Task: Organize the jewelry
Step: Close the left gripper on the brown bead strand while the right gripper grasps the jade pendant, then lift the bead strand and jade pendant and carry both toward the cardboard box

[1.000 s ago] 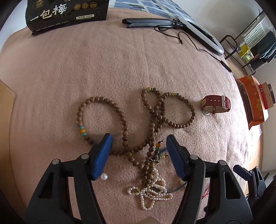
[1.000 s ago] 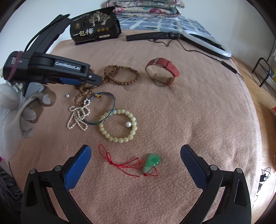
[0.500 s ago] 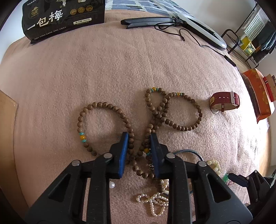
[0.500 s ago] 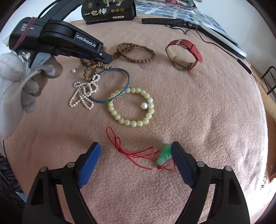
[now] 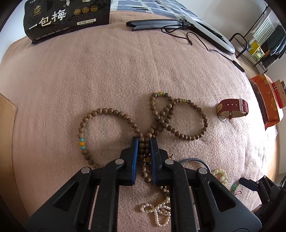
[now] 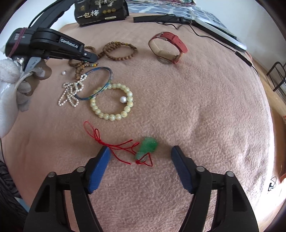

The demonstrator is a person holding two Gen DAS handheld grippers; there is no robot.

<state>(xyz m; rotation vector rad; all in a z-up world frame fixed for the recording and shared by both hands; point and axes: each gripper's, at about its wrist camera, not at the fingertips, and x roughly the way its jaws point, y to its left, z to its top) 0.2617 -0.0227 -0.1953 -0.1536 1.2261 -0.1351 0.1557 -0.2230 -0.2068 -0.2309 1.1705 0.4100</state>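
A long brown wooden bead necklace (image 5: pixel 107 114) lies in loops on the pink blanket (image 5: pixel 107 71). My left gripper (image 5: pixel 144 141) is shut on its middle strands; it also shows in the right wrist view (image 6: pixel 93 57). My right gripper (image 6: pixel 140 151) is open, its fingers either side of a green jade pendant (image 6: pixel 147 147) on red cord (image 6: pixel 110 144). A pearl strand (image 6: pixel 70 92), a blue bangle (image 6: pixel 100 83), a pale bead bracelet (image 6: pixel 110 114), two loose pearls (image 6: pixel 123 99) and a red watch (image 6: pixel 169 47) lie around.
A black package (image 5: pixel 66 16) sits at the blanket's far edge, beside a black and white device with a cable (image 5: pixel 196 26). An orange box (image 5: pixel 266 100) and a metal rack (image 5: pixel 250 44) stand off the right side. A gloved hand (image 6: pixel 12 85) holds the left gripper.
My left gripper closed on the wooden bead strands. My right gripper moved forward and down until its fingers flank the jade pendant.
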